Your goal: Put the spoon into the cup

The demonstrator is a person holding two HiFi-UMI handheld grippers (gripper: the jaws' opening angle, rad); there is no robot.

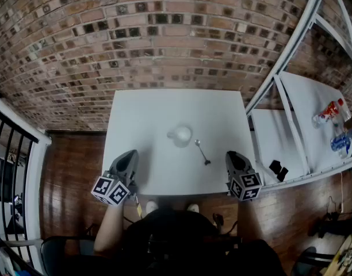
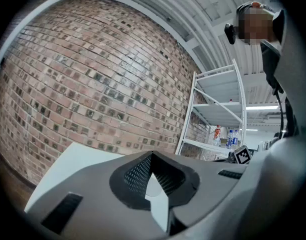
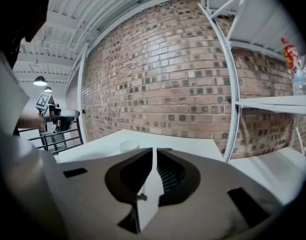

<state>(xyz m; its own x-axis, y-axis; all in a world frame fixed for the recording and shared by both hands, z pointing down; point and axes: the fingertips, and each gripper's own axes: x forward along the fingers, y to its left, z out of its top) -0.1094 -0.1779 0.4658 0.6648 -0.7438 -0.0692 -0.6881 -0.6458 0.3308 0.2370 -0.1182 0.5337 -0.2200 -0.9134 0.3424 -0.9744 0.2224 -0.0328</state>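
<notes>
On the white table (image 1: 147, 114) a pale translucent cup (image 1: 180, 135) stands upright near the middle. The metal spoon (image 1: 202, 152) lies flat just right of it, handle pointing toward the near edge. My left gripper (image 1: 130, 155) hovers at the table's near left edge, jaws together and empty. Over the near right edge my right gripper (image 1: 233, 156) is shut with nothing in it, a short way right of the spoon. In the right gripper view the cup (image 3: 129, 145) shows beyond the closed jaws of that gripper (image 3: 154, 150). The left gripper view shows its jaws (image 2: 152, 155) meeting at the tips.
A brick wall (image 1: 164, 33) runs behind the table. To the right stands a white metal shelf rack (image 1: 291, 45) with bottles (image 1: 328, 112) and a black object (image 1: 278, 169) on its shelves. A black railing (image 1: 9, 148) is at the left.
</notes>
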